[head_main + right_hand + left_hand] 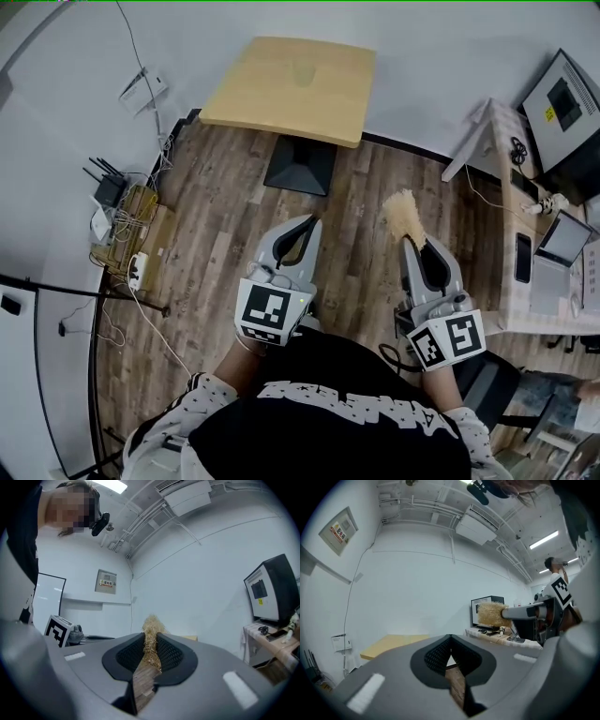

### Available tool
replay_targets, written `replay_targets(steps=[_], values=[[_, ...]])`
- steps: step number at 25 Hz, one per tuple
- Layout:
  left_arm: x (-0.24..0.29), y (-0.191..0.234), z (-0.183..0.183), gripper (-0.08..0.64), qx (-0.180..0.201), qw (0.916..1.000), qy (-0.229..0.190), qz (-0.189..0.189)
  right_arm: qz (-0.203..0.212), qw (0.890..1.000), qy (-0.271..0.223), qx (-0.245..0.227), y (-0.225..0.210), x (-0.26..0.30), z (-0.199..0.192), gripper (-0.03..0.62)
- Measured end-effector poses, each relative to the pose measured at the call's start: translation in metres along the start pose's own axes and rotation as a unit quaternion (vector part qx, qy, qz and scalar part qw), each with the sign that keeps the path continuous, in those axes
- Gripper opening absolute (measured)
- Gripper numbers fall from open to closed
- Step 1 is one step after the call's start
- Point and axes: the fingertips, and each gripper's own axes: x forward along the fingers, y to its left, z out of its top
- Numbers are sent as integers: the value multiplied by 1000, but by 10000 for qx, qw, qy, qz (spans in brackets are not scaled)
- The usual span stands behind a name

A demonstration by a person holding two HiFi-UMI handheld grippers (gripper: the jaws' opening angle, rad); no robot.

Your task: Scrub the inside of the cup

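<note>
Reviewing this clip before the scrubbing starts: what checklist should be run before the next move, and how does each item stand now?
1. Scrubber held: ok. The right gripper is shut on the straw-coloured scrubber.
2. Other tool free for the cup: ok. The left gripper is shut with nothing between its jaws.
3. Cup located: cannot tell. Only a faint clear shape shows on the wooden table.
4. Table within reach: not ok. Both grippers are over the floor, short of it.
5. Route: ok. The cable clutter sits off to the left.
</note>
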Motion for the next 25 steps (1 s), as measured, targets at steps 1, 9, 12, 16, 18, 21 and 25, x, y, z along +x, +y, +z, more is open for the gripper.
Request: replay_targets(steps=[1, 9, 12, 16, 18, 21, 25], values=[[2, 6, -1, 2, -37, 10000, 3, 1, -22, 10000, 4, -5, 1, 5, 0, 86], [20, 49, -1, 2, -109, 9999, -30, -94, -78, 9999, 68, -23, 10, 50, -4, 86], [25, 65, 4, 2, -44, 9998, -83, -149, -69, 9999, 75, -32, 16, 70, -5, 86], [27, 87, -3, 2, -125, 9997, -37, -189, -98, 9999, -15, -31, 26, 90, -4, 86], [30, 93, -5, 2, -168, 9995, -39, -248, -104, 9999, -29, -42, 31, 99, -4, 86], [33, 99, -4, 2, -200, 9993, -68, -317, -117, 9999, 2, -60, 37, 107, -4, 86], [35, 104, -8, 3, -286, 9989, -74, -352, -195, 9998, 72, -79, 33, 113, -4, 86]])
